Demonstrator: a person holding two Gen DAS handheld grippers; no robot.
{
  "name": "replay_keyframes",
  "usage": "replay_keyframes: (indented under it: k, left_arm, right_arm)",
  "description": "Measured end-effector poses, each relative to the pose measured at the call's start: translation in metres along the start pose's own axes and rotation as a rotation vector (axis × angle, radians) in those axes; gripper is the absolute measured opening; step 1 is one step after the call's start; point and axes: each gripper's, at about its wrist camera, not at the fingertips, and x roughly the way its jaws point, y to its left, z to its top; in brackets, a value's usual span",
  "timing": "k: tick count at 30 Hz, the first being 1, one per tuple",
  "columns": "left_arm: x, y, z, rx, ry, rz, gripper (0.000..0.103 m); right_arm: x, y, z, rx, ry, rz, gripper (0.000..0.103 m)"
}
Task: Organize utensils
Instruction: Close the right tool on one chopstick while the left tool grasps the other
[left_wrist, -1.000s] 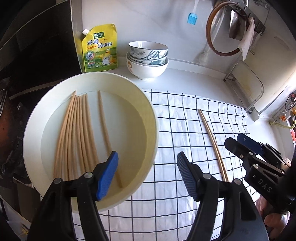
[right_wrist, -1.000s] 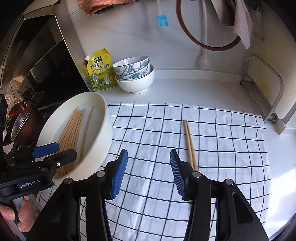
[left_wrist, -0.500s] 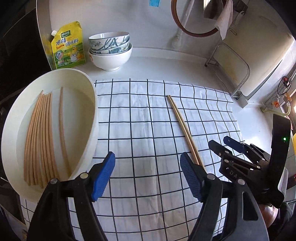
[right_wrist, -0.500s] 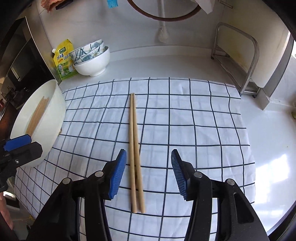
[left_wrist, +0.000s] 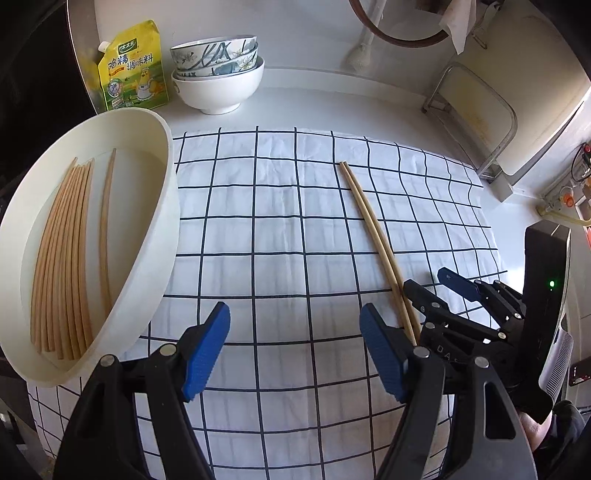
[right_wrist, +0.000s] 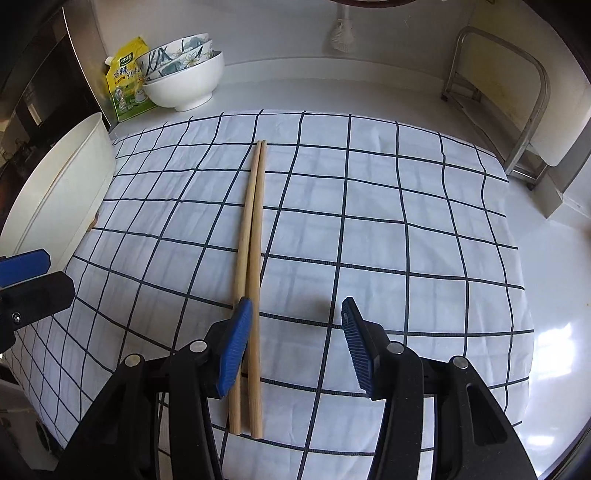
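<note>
On the tabletop (right_wrist: 369, 85), a checked cloth (right_wrist: 369, 229) carried a pair of chopsticks (right_wrist: 251, 236), lying side by side near a white basin (left_wrist: 162, 206) holding more. They looked light, stiff, smooth and prone to roll, best pinched together near the thick ends. The right claw (right_wrist: 295, 347) stood spread around them; the left claw (left_wrist: 295, 350) gaped empty.

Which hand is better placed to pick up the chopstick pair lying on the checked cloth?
Right. Its tongs stand open low over the chopstick pair's near end, the left pad beside it. The left tongs hover over bare cloth, off to the side.
</note>
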Motion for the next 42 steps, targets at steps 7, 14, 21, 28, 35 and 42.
replay_keyframes:
  k: [7,14,21,28,35,42]
  left_arm:
    - [0.003,0.003,-0.002,-0.015,0.007,0.019,0.071]
    - [0.007,0.002,-0.003,-0.022,0.006,0.033,0.071]
    - [0.019,-0.013,-0.004,-0.009,0.005,0.033,0.071]
    - [0.04,-0.037,0.002,0.025,0.006,0.034,0.071]
    - [0.064,-0.053,0.011,0.041,0.005,0.056,0.071]
    - [0.078,-0.061,0.015,0.062,0.002,0.096,0.071]
  right_arm:
    - [0.009,0.021,0.003,-0.068,-0.011,-0.015,0.048]
    - [0.011,0.034,0.006,-0.11,-0.04,0.005,0.014]
    - [0.006,0.011,0.001,-0.046,-0.04,0.04,0.006]
    - [-0.003,-0.026,-0.011,0.023,-0.041,0.014,0.006]
    - [-0.009,-0.058,-0.021,0.096,-0.049,-0.005,0.006]
    - [-0.01,-0.068,-0.021,0.109,-0.051,-0.002,0.008]
